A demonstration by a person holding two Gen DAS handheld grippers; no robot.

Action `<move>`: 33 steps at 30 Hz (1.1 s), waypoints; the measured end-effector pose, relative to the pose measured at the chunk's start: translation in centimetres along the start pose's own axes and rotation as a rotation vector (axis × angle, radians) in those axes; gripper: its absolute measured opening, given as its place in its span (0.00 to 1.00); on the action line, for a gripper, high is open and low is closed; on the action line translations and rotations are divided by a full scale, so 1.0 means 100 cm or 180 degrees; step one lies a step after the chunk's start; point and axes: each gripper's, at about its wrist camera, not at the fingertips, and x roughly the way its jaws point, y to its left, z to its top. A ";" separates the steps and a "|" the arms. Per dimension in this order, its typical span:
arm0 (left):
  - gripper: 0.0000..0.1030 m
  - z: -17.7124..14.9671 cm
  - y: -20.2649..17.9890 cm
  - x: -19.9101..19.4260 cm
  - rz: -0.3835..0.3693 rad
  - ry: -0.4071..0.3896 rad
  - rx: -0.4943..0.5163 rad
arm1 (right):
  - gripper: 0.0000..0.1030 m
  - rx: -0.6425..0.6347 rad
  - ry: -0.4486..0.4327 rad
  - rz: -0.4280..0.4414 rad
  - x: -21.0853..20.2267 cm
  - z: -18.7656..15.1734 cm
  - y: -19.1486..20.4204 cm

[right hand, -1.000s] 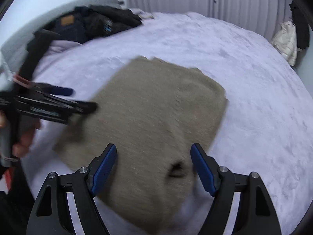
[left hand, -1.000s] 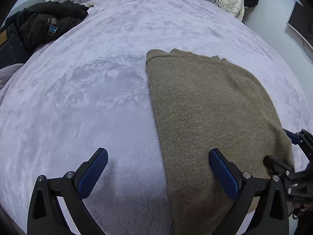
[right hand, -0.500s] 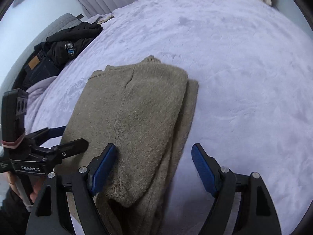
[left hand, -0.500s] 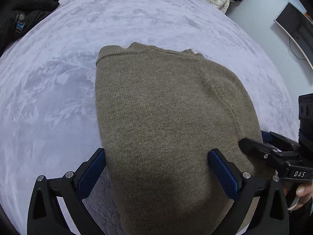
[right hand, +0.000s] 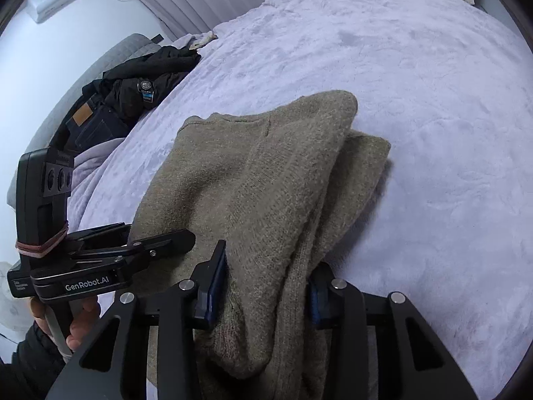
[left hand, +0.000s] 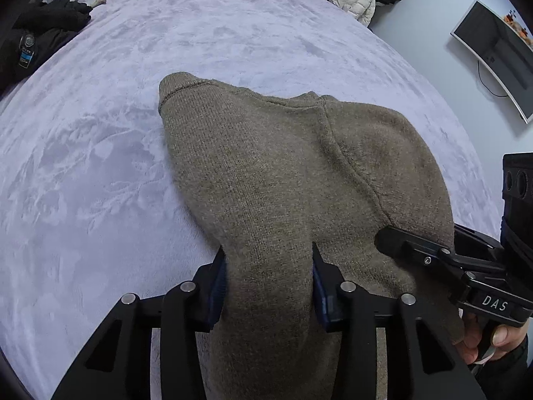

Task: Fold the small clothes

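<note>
Two grippers, the left gripper (left hand: 268, 280) and right gripper (right hand: 266, 286), one olive sweater (left hand: 283, 173), one lilac blanket (left hand: 100, 166), one monitor (left hand: 496, 53) at two o'clock.

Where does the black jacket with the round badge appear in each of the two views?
Left wrist view: the black jacket lies at the upper left edge of the bed.
Right wrist view: it lies at middle left, above the jeans.
Shared landmark: the olive sweater, near the centre in both.
</note>
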 end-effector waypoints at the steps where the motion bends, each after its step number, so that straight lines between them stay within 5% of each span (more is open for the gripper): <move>1: 0.41 -0.001 0.000 -0.004 -0.0006 -0.0015 0.0004 | 0.40 -0.0049 -0.0041 -0.0022 -0.004 -0.001 0.007; 19: 0.40 -0.059 0.026 -0.115 0.0109 -0.0276 0.0091 | 0.39 -0.0477 -0.0257 0.0121 -0.062 -0.042 0.125; 28: 0.40 -0.097 0.057 -0.109 0.0207 -0.0116 -0.0020 | 0.39 -0.0351 -0.0069 0.0294 -0.037 -0.086 0.155; 33: 0.46 -0.113 0.070 -0.083 0.0193 -0.0097 -0.0038 | 0.40 -0.0335 0.0063 0.0171 -0.009 -0.104 0.148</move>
